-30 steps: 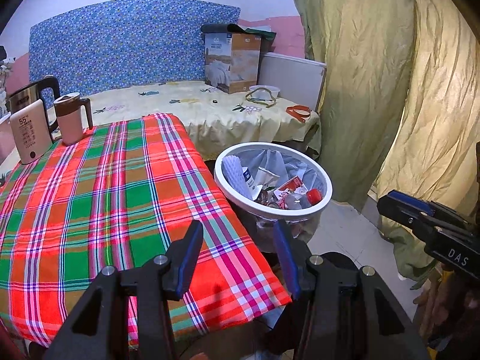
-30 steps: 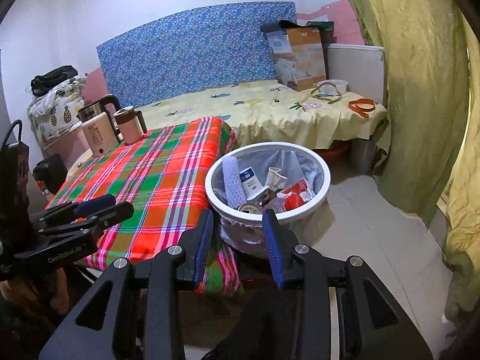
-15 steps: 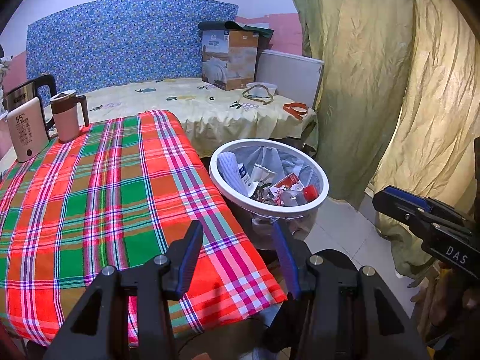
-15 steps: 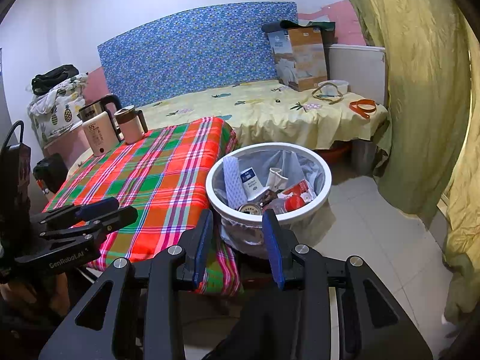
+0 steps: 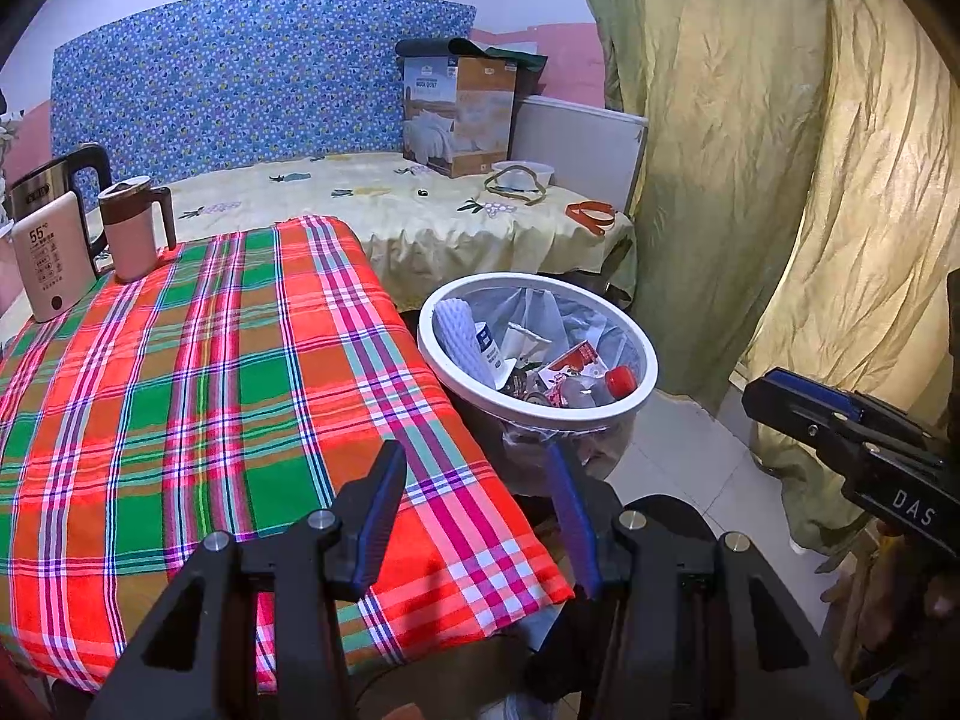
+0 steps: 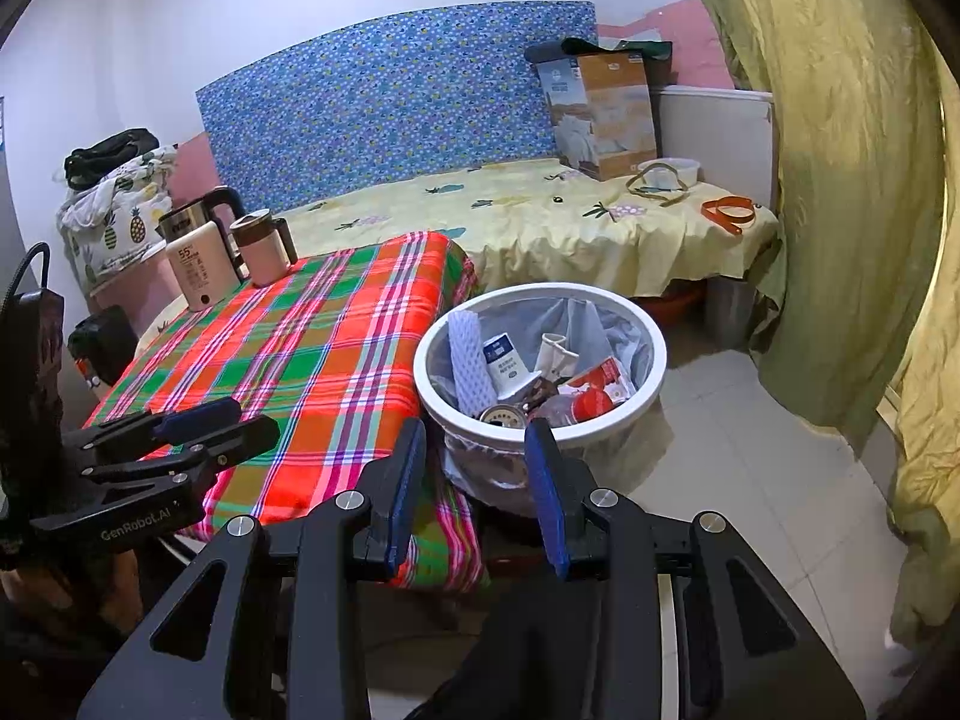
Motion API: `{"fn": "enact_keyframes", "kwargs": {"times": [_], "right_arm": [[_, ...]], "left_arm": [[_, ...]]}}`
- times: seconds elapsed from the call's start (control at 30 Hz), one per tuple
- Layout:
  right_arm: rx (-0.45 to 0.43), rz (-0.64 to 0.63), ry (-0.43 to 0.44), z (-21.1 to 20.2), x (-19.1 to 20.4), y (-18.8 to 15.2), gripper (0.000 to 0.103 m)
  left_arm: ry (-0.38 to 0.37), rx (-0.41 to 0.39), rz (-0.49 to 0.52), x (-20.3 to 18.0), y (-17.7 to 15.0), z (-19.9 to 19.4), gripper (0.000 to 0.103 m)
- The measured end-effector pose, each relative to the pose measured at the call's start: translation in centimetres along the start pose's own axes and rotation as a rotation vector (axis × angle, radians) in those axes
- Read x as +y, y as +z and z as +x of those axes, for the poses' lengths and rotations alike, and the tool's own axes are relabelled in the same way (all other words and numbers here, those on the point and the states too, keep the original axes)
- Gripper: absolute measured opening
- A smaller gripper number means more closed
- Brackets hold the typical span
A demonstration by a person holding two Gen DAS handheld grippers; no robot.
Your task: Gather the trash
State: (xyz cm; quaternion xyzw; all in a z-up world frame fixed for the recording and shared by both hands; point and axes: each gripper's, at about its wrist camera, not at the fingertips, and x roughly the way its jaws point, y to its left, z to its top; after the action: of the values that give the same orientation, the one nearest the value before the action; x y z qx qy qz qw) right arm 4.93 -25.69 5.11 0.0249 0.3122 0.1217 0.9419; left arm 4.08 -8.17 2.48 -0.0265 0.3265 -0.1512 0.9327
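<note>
With both the left gripper (image 5: pixel 474 510) and right gripper (image 6: pixel 474 480) spread and empty, I'd pinch the trash bin (image 6: pixel 657 354)'s stiff rim, since its light bag liner (image 6: pixel 480 468) is flimsy.

Bright, even indoor light, daylight glowing through curtain (image 5: pixel 840 228), sharp focus, fisheye-curved dark corners

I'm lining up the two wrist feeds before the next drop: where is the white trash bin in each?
Left wrist: the trash bin sits right of centre, beside the plaid table's right edge, beyond the open left gripper.
Right wrist: the bin is at centre, just above the open right gripper.
Shared landmark: the red bottle cap inside the bin, on its right side.
</note>
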Motion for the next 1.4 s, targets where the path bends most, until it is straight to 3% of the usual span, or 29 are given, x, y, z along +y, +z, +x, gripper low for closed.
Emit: {"fn": "enact_keyframes", "kwargs": {"times": [1.4], "right_arm": [[0.008,0.002,0.000,0.38,0.18,-0.59,0.037]], "left_arm": [[0.019,0.002,0.006,-0.24,-0.16,-0.06,0.051]]}}
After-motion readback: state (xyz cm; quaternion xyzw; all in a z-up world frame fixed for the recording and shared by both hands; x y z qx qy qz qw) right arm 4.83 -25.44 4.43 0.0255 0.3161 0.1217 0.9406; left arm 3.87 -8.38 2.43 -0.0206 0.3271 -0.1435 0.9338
